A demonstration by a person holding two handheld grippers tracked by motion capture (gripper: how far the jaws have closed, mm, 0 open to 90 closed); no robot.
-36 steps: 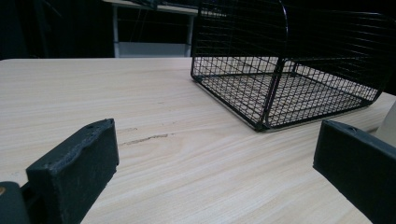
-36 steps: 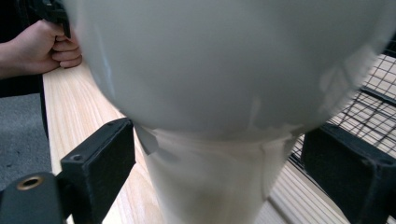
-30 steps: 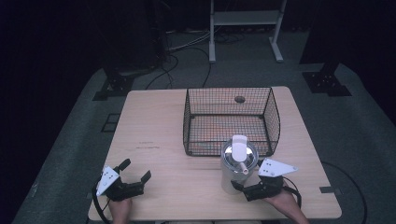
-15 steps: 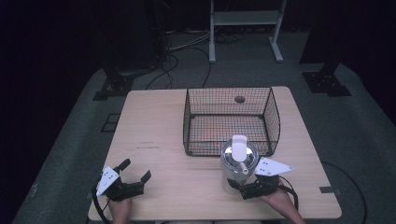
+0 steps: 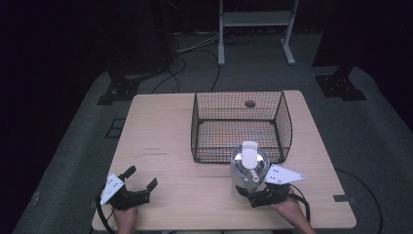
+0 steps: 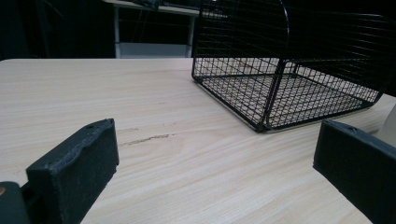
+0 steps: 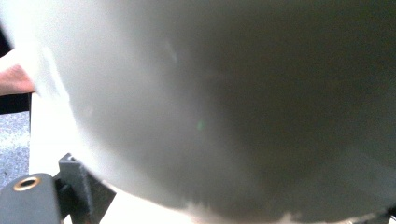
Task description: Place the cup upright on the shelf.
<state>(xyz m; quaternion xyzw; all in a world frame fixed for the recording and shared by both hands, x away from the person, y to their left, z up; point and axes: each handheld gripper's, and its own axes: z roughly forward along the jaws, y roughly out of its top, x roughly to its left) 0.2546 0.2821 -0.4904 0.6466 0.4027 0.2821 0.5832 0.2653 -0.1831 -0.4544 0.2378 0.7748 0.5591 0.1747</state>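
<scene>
The white jar [image 5: 247, 171] stands on the table [image 5: 160, 136] just before the wire basket [image 5: 238, 124], the right gripper [image 5: 258, 195] clasping its base, while the left gripper [image 5: 139, 183] rests spread wide.

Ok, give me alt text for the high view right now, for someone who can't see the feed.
At the near edge of a wooden table, the right gripper sits against the base of a white cylindrical container that stands just in front of a black wire basket. The left gripper rests apart near the table's left corner, jaws open, holding nothing.
</scene>
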